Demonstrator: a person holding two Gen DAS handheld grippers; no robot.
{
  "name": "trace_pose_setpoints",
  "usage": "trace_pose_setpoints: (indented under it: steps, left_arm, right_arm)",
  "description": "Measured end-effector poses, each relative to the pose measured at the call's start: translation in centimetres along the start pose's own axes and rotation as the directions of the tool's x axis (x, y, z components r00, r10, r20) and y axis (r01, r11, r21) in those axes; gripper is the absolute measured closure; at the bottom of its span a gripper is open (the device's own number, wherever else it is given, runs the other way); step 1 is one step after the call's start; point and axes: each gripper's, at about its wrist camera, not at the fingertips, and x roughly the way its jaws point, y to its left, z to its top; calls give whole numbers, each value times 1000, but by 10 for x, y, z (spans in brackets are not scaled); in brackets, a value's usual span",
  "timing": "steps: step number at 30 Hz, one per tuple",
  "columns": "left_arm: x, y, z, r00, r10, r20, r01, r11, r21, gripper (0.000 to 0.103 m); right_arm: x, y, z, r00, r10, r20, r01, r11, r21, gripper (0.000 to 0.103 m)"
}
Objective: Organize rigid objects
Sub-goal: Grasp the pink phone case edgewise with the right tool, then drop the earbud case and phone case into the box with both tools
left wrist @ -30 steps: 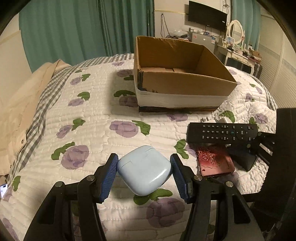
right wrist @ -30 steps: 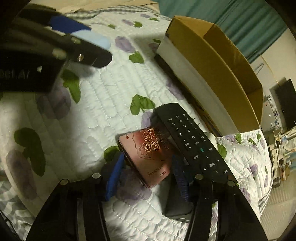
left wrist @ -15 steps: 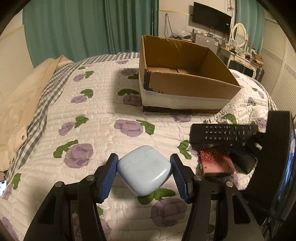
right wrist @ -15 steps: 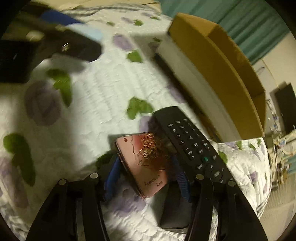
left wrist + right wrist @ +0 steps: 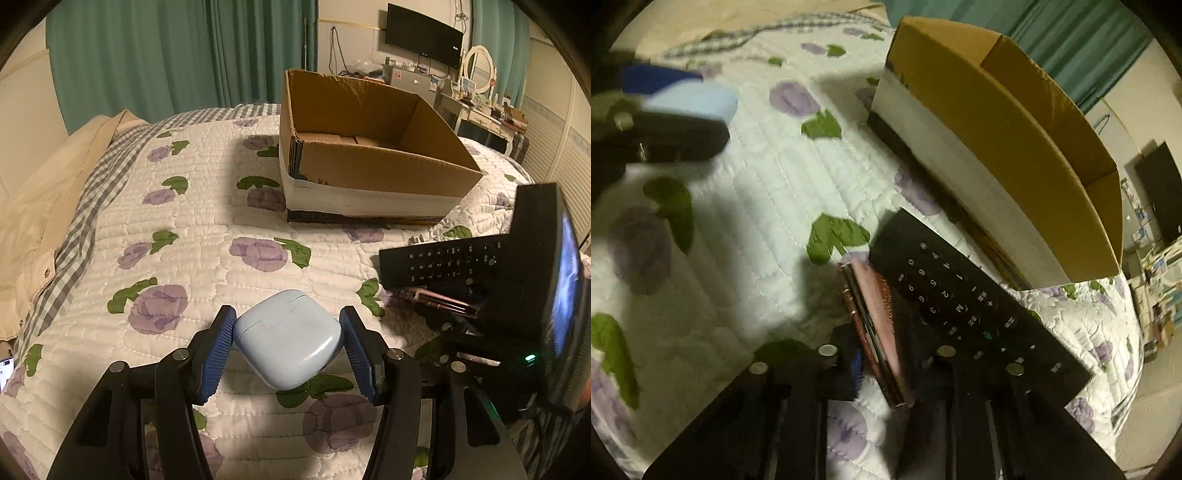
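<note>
A light blue earbud case [image 5: 291, 343] sits between the blue pads of my left gripper [image 5: 287, 319], which is shut on it just above the quilt. To the right, my right gripper [image 5: 884, 343] is closing its jaws on a pink rose-patterned case [image 5: 875, 310], now tipped up on its edge between the pads. The pink case [image 5: 432, 297] lies against a black remote [image 5: 960, 306]. An open cardboard box [image 5: 369, 173] stands on the bed behind them, nothing visible inside. The right wrist view shows the earbud case [image 5: 694, 101] at upper left.
A floral quilt [image 5: 184, 258] covers the bed. A beige garment [image 5: 37, 192] lies along the left edge, with a phone screen [image 5: 5, 373] peeking in below it. Green curtains, a wall TV and a cluttered dresser [image 5: 480, 107] stand beyond the bed.
The right gripper has closed in on the pink case, which went from lying flat to standing on its edge. The left gripper and earbud case stayed where they were.
</note>
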Motion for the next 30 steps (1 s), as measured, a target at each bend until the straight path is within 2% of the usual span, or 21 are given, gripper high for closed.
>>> trace_pose_setpoints:
  steps: [4,8,14,19,21,24,30]
  left_arm:
    - [-3,-1,1,1000,-4,6,4,1000,1,44]
    - [-15,-6,6,999,-26,31,26,1000,8,44]
    - [-44,-15,42,993,-55,105,55,998,11,44]
    - [-58,-23,87,981,-48,187,42,999,35,44]
    - [-56,-25,105,978,-51,204,45,998,37,44]
    - [-41,-28,132,976,-19,216,11,999,38,44]
    - [7,-41,164,983,0,186,-10,998,57,44]
  right_arm:
    - [-30,-16,-6,997,61,50,-65,994,91,92]
    - [-68,-33,-1,991,79,112,-98,979,179,93]
    - [-111,-58,39,975,61,214,-118,957,265,93]
    - [-138,-104,81,954,21,300,-116,946,304,93]
    - [-139,-124,95,947,13,322,-124,937,326,93]
    - [-122,-151,113,944,18,329,-139,927,347,93]
    - [-53,-187,125,964,51,261,-156,904,398,93]
